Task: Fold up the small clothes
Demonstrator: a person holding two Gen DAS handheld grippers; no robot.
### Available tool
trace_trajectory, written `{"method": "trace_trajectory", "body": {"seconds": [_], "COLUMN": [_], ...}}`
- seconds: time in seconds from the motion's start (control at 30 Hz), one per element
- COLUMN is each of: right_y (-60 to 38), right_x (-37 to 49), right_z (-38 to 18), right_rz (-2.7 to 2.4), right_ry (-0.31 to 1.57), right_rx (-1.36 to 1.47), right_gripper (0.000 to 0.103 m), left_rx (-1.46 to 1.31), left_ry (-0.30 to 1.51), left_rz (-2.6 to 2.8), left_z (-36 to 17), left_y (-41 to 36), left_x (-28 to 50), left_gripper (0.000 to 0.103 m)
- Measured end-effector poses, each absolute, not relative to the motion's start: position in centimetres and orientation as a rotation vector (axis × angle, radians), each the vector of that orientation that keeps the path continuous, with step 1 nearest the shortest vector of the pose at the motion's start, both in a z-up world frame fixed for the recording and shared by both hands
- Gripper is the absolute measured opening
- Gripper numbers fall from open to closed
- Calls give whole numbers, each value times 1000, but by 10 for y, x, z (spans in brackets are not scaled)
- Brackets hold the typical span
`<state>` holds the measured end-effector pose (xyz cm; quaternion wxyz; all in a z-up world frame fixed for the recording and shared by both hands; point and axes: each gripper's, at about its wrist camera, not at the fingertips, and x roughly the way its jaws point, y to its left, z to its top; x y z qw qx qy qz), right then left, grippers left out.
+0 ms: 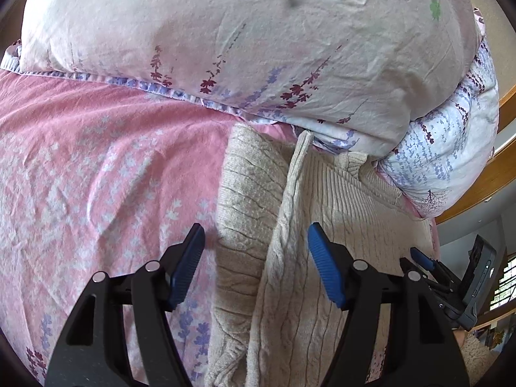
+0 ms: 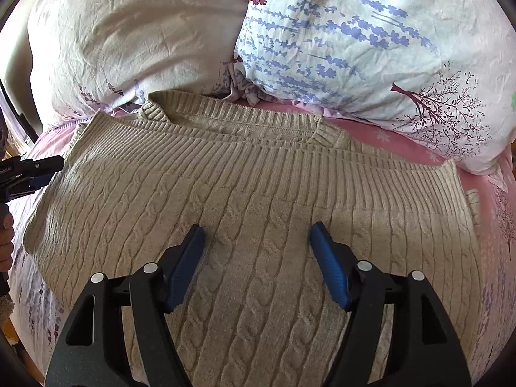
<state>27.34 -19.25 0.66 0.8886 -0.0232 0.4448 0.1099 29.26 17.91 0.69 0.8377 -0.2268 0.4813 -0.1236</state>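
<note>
A beige cable-knit sweater [image 2: 245,200] lies flat on the pink floral bed sheet [image 1: 96,167], its ribbed neckline toward the pillows. In the left wrist view the sweater [image 1: 322,225] shows its left side, with a raised fold or sleeve running between the fingers. My left gripper [image 1: 256,248] is open over that left edge, empty. My right gripper [image 2: 258,248] is open just above the sweater's middle, empty. The left gripper [image 2: 35,171] also shows at the left edge of the right wrist view, and the right gripper [image 1: 425,261] shows at the right of the left wrist view.
Two large pillows lie at the head of the bed: a pale pink floral one [image 2: 129,38] and a white one with purple sprigs [image 2: 371,48]. A wooden bed frame [image 1: 503,174] runs along the right in the left wrist view.
</note>
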Motion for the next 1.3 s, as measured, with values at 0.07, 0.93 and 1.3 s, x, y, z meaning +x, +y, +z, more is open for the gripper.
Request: {"method": "trace_trajectory", "body": {"seconds": [0.07,0.93,1.3], "right_y": [-192,-188,-221], "right_x": [274,279,254], "right_z": [6,4,17], "right_rz": [232,240,234], "right_ry": [922,933,898], "right_rx": [-56,-90,-21], "right_gripper": [71,73,79], "left_rx": [-476,-660,-795], "left_ry": [1033,1082,985], "left_rz": [-305,-433,-484], "left_z": [6,2,52], "left_y": [179,157,123], "left_x": [298,301,289], "left_gripper": [66,21,20]}}
